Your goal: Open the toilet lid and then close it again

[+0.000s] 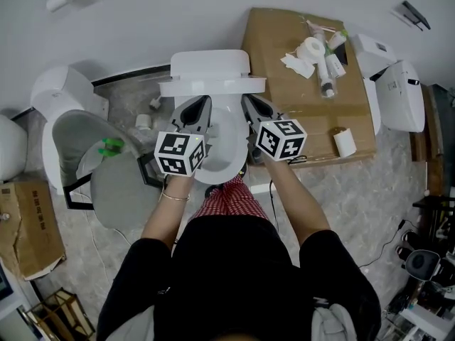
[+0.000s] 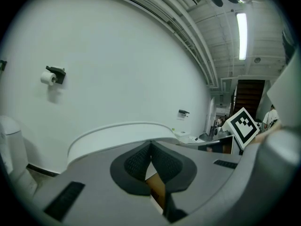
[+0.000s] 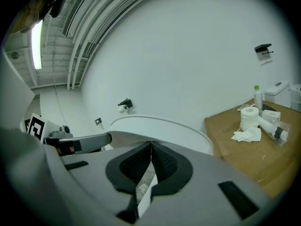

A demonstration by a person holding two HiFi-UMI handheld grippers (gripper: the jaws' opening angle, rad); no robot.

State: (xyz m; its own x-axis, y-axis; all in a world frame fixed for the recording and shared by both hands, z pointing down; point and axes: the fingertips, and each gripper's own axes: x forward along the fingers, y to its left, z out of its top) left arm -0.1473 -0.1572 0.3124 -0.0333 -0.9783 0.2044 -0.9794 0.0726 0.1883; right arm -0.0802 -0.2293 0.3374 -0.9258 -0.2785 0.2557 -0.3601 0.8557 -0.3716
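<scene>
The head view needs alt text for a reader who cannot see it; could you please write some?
Seen from above, a person holds the left gripper and right gripper, both shut and empty, over an open white toilet, pointing at its raised lid. A cardboard box with a paper roll stands to the right.

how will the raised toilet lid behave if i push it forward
The toilet lid looks like stiff moulded plastic, so it should probably swing as one piece. Standing upright against the tank, it may tip past balance and drop onto the bowl.
</scene>
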